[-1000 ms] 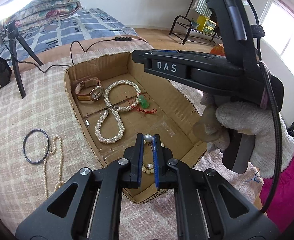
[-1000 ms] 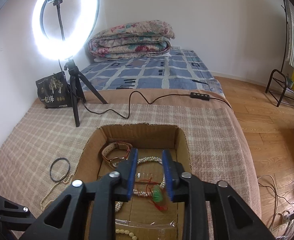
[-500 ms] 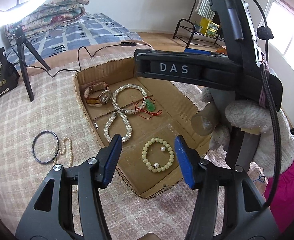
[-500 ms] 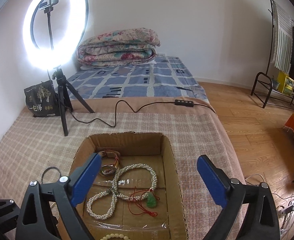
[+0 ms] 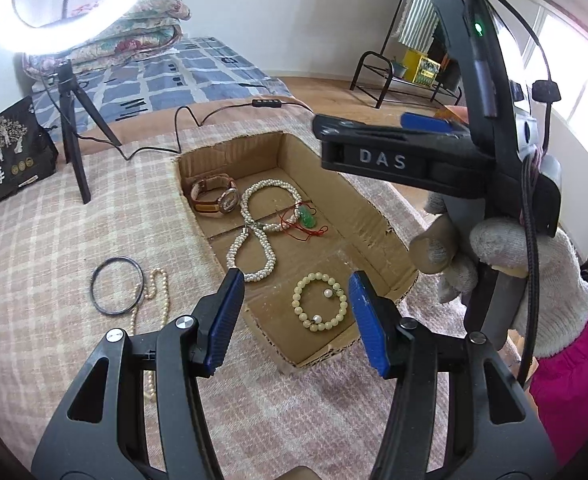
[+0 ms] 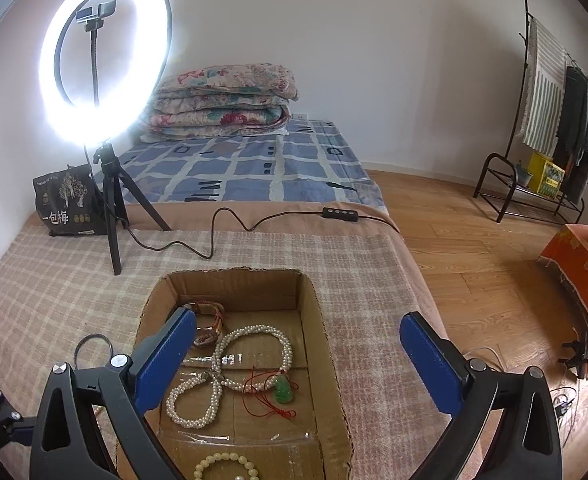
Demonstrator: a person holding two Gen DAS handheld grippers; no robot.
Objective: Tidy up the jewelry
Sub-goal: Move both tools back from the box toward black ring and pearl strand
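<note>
A shallow cardboard box (image 5: 370, 216) (image 6: 326, 344) lies on the checked bed cover. In it lie a watch (image 5: 214, 198), a white pearl necklace (image 5: 260, 236) (image 6: 218, 376), a green pendant on red cord (image 5: 307, 220) (image 6: 283, 391) and a cream bead bracelet (image 5: 320, 307) (image 6: 224, 466). My left gripper (image 5: 294, 312) is open and empty above the box's near end, over the bracelet. My right gripper (image 6: 294, 360) is open wide and empty above the box; it shows in the left wrist view (image 5: 414, 140). A black ring (image 5: 117, 285) and a thin pearl strand (image 5: 156, 304) lie on the cover left of the box.
A ring light on a tripod (image 6: 110, 200) stands behind the box, its cable (image 6: 222, 232) trailing across the cover. A black bag (image 6: 68, 206) sits at the back left. Folded quilts (image 6: 226, 104) lie on the bed. A clothes rack (image 6: 550, 140) stands on the wooden floor at right.
My left gripper opened and let go of the bead bracelet, which now lies in the box's near end, then drew back and up. My right gripper opened wide.
</note>
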